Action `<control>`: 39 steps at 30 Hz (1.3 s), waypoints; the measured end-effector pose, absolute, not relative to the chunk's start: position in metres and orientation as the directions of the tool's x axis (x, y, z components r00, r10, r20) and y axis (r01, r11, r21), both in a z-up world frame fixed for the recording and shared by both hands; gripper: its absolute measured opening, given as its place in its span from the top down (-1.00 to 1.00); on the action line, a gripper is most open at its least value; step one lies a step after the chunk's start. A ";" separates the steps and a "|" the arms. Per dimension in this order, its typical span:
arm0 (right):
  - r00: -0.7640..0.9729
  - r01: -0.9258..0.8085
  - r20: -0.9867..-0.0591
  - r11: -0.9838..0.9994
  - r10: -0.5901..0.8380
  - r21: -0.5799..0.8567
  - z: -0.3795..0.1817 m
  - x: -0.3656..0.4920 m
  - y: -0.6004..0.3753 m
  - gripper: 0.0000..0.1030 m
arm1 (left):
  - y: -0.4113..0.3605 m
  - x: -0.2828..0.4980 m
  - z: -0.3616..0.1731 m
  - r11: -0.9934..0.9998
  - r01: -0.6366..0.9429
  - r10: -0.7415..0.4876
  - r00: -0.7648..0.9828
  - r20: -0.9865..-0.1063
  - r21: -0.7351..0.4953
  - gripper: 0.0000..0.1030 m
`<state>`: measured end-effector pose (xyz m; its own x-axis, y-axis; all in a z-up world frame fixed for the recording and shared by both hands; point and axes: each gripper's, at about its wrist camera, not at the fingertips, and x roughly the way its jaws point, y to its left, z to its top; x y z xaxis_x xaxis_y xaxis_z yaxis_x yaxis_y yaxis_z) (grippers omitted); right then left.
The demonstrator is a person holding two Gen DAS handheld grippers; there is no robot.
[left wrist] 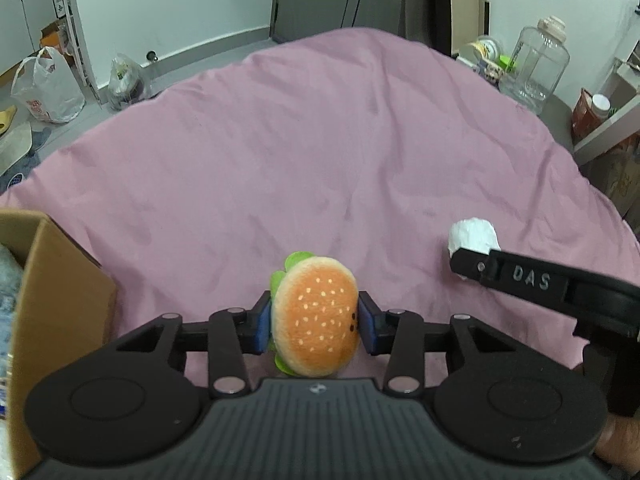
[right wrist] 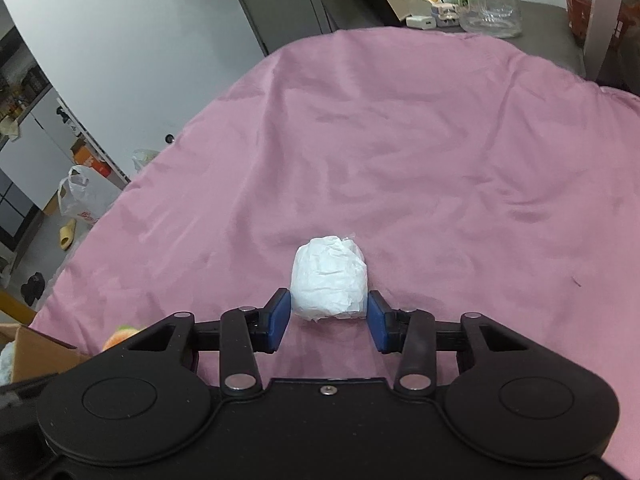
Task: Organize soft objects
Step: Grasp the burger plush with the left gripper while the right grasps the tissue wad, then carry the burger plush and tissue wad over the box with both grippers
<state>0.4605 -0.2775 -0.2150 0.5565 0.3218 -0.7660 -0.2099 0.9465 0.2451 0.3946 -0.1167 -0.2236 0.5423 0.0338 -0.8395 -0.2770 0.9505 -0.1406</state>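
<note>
My left gripper [left wrist: 315, 318] is shut on a plush hamburger toy [left wrist: 316, 322], its blue pads pressing both sides, above the pink cloth [left wrist: 320, 152]. My right gripper [right wrist: 328, 314] is shut on a white crumpled soft bundle [right wrist: 329, 283] with the blue pads at its sides. In the left wrist view the bundle [left wrist: 474, 236] shows at the right, held by the right gripper's black finger [left wrist: 500, 270]. A cardboard box [left wrist: 60, 304] stands at the left; it also shows in the right wrist view [right wrist: 40, 354], with the hamburger's edge [right wrist: 120, 336] beside it.
The pink cloth covers the table. Past its far right edge stand a clear plastic jar [left wrist: 538, 66], small containers [left wrist: 486, 54] and a red jar [left wrist: 588, 112]. Plastic bags [left wrist: 46, 88] and a yellow slipper [right wrist: 67, 236] lie on the floor at the left.
</note>
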 end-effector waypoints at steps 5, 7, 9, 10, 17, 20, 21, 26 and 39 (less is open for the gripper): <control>0.569 -0.219 -0.758 0.948 0.317 0.232 -0.202 0.444 -0.278 0.21 | -0.108 0.386 -0.205 0.948 -0.280 0.034 0.569 -0.822 -0.155 0.19; 0.571 -0.222 -0.756 0.947 0.320 0.233 -0.197 0.435 -0.277 0.21 | -0.106 0.381 -0.197 0.948 -0.277 0.032 0.578 -0.816 -0.159 0.19; 0.557 -0.219 -0.771 0.951 0.307 0.220 -0.193 0.428 -0.274 0.21 | -0.104 0.376 -0.188 0.952 -0.262 0.025 0.585 -0.811 -0.159 0.19; 0.556 -0.223 -0.776 0.953 0.298 0.206 -0.190 0.425 -0.273 0.21 | -0.103 0.374 -0.184 0.954 -0.255 0.025 0.588 -0.809 -0.156 0.19; 0.609 -0.244 -0.727 0.947 0.317 0.209 -0.156 0.402 -0.266 0.21 | -0.092 0.351 -0.159 0.952 -0.255 0.024 0.614 -0.789 -0.169 0.19; 0.623 -0.254 -0.709 0.943 0.330 0.216 -0.144 0.390 -0.260 0.21 | -0.086 0.340 -0.147 0.952 -0.253 0.028 0.630 -0.776 -0.171 0.18; 0.622 -0.255 -0.707 0.941 0.335 0.221 -0.141 0.386 -0.257 0.21 | -0.084 0.337 -0.143 0.952 -0.253 0.027 0.634 -0.773 -0.175 0.18; 0.624 -0.281 -0.694 0.932 0.358 0.229 -0.129 0.367 -0.241 0.21 | -0.067 0.319 -0.126 0.946 -0.265 0.034 0.653 -0.757 -0.187 0.18; 0.649 -0.356 -0.643 0.909 0.406 0.214 -0.089 0.321 -0.196 0.21 | -0.022 0.268 -0.094 0.931 -0.304 0.067 0.688 -0.722 -0.204 0.18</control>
